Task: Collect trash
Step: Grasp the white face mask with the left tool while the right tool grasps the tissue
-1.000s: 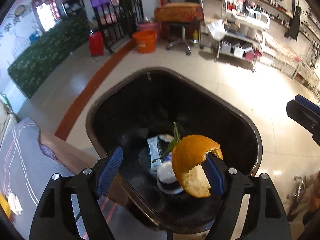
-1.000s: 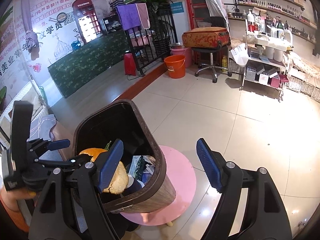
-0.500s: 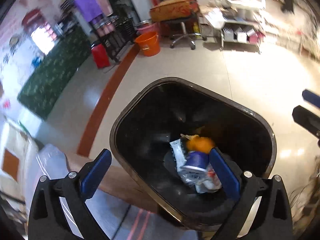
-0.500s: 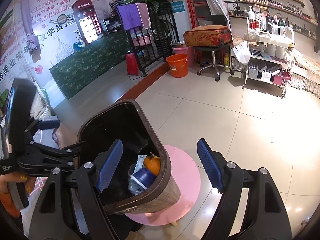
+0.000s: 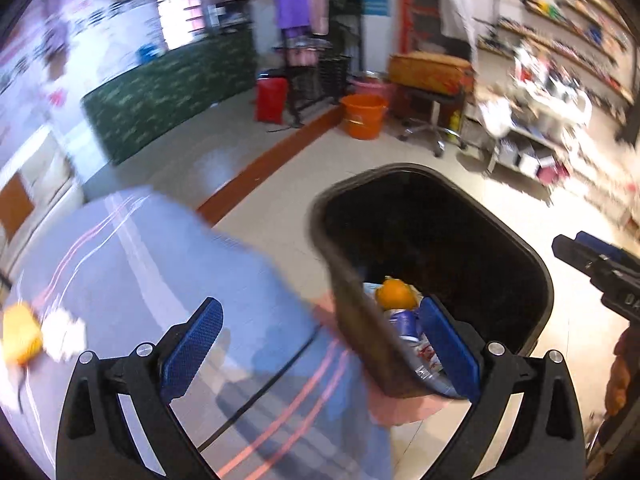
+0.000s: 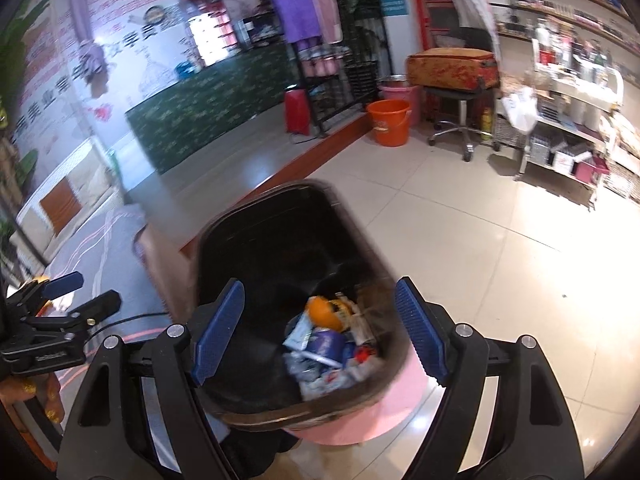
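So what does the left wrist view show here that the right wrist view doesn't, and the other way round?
Only the left wrist view: an orange scrap with white paper on the blue cloth at far left, and the right tongs at the right edge. Only the right wrist view: the left tongs at the left edge, open and empty. Both: the dark bin with orange peel on its trash, and the orange bucket.

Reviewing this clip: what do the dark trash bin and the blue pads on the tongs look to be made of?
Dark brown trash bin: probably moulded plastic with a smooth inside; the outer wall looks woven-textured, though blurred. Blue pads on the tongs: likely rubber or soft plastic, matte, with a fine gridded grip pattern.
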